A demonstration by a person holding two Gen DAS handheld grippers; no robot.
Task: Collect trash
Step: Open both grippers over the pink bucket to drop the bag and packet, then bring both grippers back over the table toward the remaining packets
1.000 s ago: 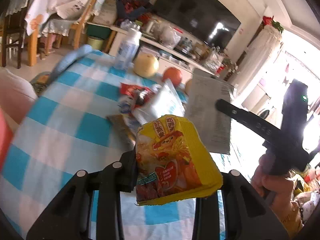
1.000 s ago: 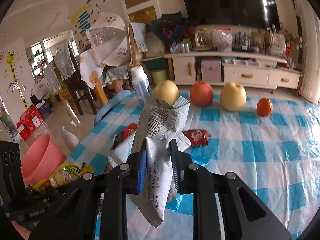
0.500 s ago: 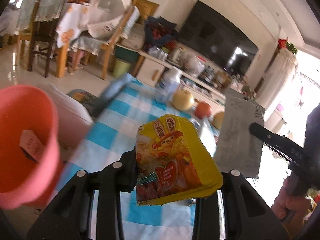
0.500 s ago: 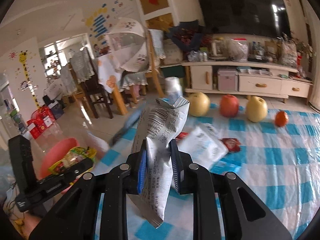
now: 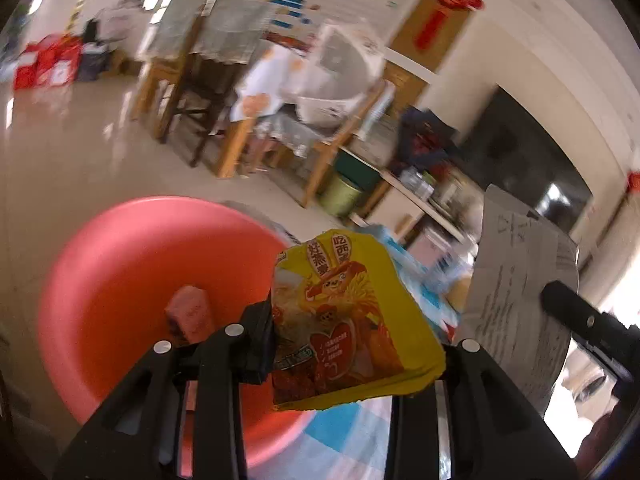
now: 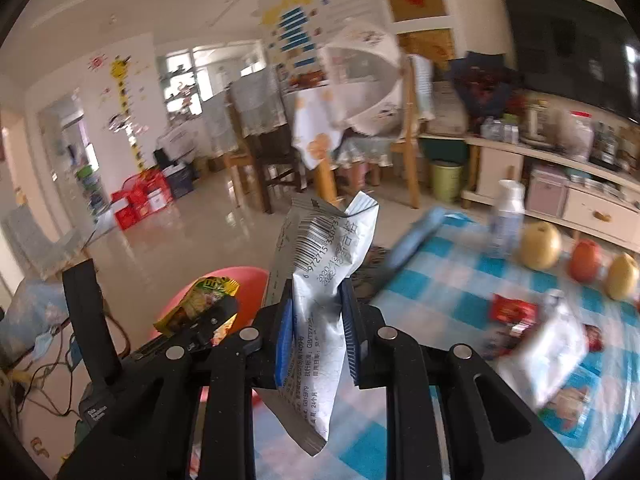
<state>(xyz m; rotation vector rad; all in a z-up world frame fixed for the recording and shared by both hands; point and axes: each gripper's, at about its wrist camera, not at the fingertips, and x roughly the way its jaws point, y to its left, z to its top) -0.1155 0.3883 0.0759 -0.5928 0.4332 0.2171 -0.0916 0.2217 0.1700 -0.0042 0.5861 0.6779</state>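
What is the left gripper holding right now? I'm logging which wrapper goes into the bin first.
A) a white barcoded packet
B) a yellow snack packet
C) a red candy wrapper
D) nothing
B: the left gripper is clamped on the yellow snack packet, just above the pink bin; the white barcoded packet is in the right gripper.

both grippers point(image 5: 352, 344) point(image 6: 316, 344) were matte black plastic with round silver screws; the right one's finger pads point(image 6: 283, 344) were blue

left wrist view close above pink basin point(image 5: 120, 264), right wrist view beside it, sharing basin point(image 6: 244, 280)
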